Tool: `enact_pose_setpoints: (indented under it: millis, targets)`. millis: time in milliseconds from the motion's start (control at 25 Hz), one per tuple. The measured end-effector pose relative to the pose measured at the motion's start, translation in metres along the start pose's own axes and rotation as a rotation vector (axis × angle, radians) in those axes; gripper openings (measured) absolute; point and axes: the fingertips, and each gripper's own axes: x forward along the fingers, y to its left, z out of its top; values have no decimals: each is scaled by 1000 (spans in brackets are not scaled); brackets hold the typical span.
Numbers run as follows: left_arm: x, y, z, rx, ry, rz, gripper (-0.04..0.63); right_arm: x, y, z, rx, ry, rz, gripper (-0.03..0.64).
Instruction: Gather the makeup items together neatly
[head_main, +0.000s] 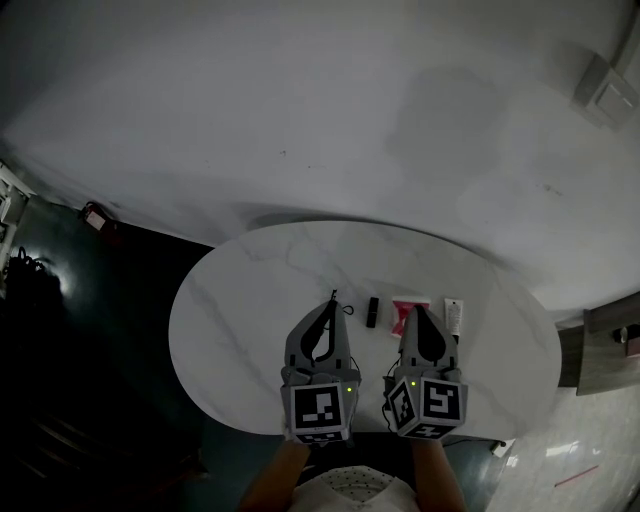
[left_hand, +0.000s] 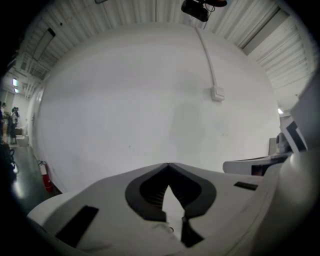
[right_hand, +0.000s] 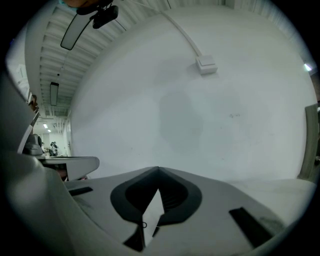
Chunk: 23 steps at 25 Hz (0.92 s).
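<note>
Seemingly done: black stick (head_main: 372, 312), pink packet (head_main: 405, 305), white tube (head_main: 454, 317) side by side on table (head_main: 250, 300); left gripper (head_main: 330, 304), right gripper (head_main: 416, 310) fingers clenched, empty.

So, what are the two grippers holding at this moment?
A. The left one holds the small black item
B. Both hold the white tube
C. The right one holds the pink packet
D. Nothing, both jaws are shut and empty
D: the left gripper and right gripper each show jaws meeting at the tips with nothing between, while the small black item, pink packet and white tube lie on the table.
</note>
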Motion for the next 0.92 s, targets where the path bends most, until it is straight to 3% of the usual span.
enact_pose_setpoints:
  millis: [920]
  targets:
    - [-22, 34, 19, -17, -33, -26, 37, -3, 50, 14, -30, -60, 4, 5]
